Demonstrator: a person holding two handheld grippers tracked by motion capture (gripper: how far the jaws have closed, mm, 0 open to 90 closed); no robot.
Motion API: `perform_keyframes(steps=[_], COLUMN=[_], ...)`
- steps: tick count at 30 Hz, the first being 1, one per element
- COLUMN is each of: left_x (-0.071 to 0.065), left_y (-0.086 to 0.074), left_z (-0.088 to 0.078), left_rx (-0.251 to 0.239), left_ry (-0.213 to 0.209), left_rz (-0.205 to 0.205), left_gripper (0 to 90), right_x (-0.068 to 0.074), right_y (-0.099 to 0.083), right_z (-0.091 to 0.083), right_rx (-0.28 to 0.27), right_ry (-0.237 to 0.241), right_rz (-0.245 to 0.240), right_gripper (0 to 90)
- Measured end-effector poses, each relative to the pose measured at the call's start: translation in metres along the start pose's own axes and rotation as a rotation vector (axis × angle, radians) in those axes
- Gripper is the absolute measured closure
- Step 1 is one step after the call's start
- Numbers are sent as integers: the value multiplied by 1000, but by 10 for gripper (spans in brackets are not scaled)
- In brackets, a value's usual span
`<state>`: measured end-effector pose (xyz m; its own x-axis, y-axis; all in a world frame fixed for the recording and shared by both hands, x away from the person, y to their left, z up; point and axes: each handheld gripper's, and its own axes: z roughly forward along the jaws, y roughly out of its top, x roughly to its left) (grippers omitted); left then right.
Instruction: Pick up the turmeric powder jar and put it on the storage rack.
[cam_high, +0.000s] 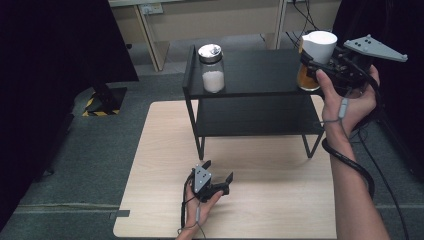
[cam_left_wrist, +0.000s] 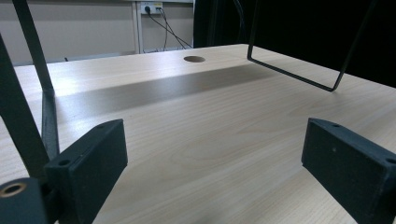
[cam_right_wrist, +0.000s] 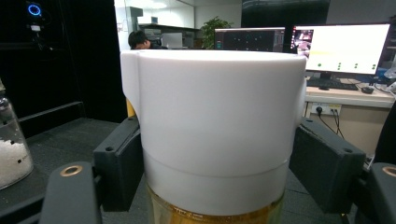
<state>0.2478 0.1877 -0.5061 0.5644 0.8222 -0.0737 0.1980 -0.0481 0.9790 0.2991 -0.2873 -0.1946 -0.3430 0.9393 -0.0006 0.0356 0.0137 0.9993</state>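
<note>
A jar with a tall white lid (cam_high: 318, 47) and amber contents stands at the right end of the black rack's top shelf (cam_high: 260, 75). My right gripper (cam_high: 311, 65) reaches it from the right. In the right gripper view the white lid (cam_right_wrist: 215, 130) sits between the two jaws of that gripper (cam_right_wrist: 219, 156); the jaws flank it closely without visibly pressing, so it is open. My left gripper (cam_high: 219, 170) rests low over the wooden table (cam_high: 250, 200) near its front edge. It is open (cam_left_wrist: 215, 154) with nothing between its jaws.
A glass jar of white grains (cam_high: 213, 67) with a metal cap stands at the left end of the top shelf, also seen as the grain jar (cam_right_wrist: 11, 149). The rack's wire legs (cam_left_wrist: 299, 77) stand on the table. A round hole (cam_left_wrist: 194, 59) marks the tabletop.
</note>
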Motion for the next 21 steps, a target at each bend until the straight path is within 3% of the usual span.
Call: perform_keyframes(steps=[8,16,21], left_x=[0,0,0], left_y=[0,0,0], left_z=[0,0,0], left_rx=[1,0,-1], left_ry=[-1,-1,-1], left_rz=[-1,-1,1], left_gripper=[64,63,63], right_x=[-1,-6,-6], right_y=[1,-2,2], right_z=[-1,-3,-4], right_rx=[6,2,29], right_ry=[3,31,48], right_rz=[1,43,17], right_gripper=[219,115,49])
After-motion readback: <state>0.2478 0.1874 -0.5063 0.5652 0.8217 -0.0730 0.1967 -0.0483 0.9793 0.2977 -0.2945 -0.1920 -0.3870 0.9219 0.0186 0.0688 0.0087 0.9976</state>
